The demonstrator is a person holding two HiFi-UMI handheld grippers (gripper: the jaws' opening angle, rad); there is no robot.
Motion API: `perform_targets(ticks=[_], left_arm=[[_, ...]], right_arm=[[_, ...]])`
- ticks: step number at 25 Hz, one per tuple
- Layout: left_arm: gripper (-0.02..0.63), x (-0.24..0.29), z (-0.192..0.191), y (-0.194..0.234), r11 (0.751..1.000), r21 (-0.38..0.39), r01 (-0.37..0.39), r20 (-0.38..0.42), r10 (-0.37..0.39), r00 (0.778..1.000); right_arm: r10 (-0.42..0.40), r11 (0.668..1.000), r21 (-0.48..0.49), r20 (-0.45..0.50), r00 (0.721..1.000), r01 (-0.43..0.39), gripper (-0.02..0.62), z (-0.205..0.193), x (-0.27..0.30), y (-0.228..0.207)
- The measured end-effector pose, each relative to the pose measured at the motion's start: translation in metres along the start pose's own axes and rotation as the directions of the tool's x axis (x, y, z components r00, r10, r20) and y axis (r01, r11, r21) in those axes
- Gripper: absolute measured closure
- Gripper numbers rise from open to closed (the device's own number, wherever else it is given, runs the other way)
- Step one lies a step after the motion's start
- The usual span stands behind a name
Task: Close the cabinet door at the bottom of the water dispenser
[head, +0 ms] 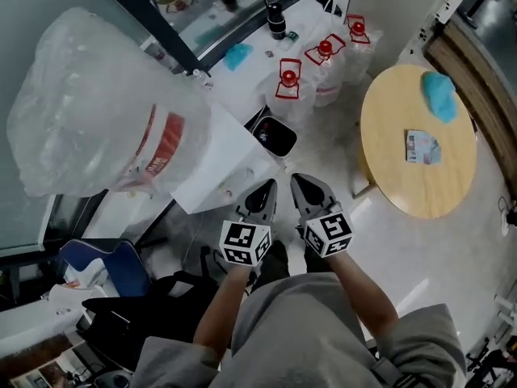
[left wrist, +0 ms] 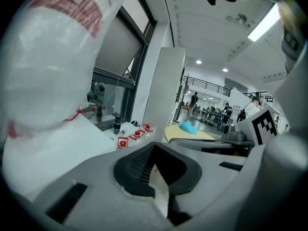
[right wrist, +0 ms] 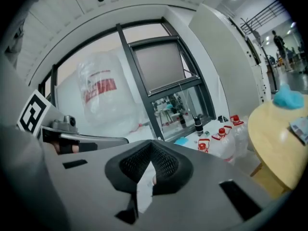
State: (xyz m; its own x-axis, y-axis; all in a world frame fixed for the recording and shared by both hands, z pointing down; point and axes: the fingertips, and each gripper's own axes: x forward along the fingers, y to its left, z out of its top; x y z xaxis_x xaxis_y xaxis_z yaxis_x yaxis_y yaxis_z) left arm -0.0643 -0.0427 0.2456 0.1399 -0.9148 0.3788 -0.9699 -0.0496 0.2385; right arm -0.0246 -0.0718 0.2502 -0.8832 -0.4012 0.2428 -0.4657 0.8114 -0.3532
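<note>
The water dispenser (head: 218, 156) is a white box seen from above, topped by a large bottle (head: 97, 103) wrapped in clear plastic. Its lower cabinet door is hidden from every view. Both grippers are held high in front of the person's chest, side by side, to the right of the dispenser and apart from it. My left gripper (head: 262, 194) is shut with nothing in it, and my right gripper (head: 309, 191) is shut and empty too. The left gripper view shows the shut jaws (left wrist: 154, 165) beside the bottle (left wrist: 48, 57). The right gripper view shows its shut jaws (right wrist: 151, 167) and the bottle (right wrist: 103, 97) beyond.
A round wooden table (head: 404, 184) stands to the right with a blue cloth (head: 440, 95) and a card (head: 422, 145). Water jugs with red caps (head: 289, 79) and a black bin (head: 275, 136) sit behind the dispenser. A blue chair (head: 113, 265) is at lower left.
</note>
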Motion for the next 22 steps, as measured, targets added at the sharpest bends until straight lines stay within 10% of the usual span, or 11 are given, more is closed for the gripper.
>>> perform_targets(ticks=[10, 22], left_arm=[[0.6, -0.044, 0.126, -0.023, 0.987, 0.154, -0.037, 0.267, -0.006, 0.964], [0.6, -0.078, 0.194, -0.037, 0.968, 0.237, -0.086, 0.443, -0.029, 0.896]], right_arm=[[0.098, 0.987, -0.151, 0.263, 0.96, -0.059, 0.588, 0.141, -0.027, 0.049], [0.158, 0.939, -0.342, 0.363, 0.918, -0.026, 0.588, 0.2, -0.045, 0.083]])
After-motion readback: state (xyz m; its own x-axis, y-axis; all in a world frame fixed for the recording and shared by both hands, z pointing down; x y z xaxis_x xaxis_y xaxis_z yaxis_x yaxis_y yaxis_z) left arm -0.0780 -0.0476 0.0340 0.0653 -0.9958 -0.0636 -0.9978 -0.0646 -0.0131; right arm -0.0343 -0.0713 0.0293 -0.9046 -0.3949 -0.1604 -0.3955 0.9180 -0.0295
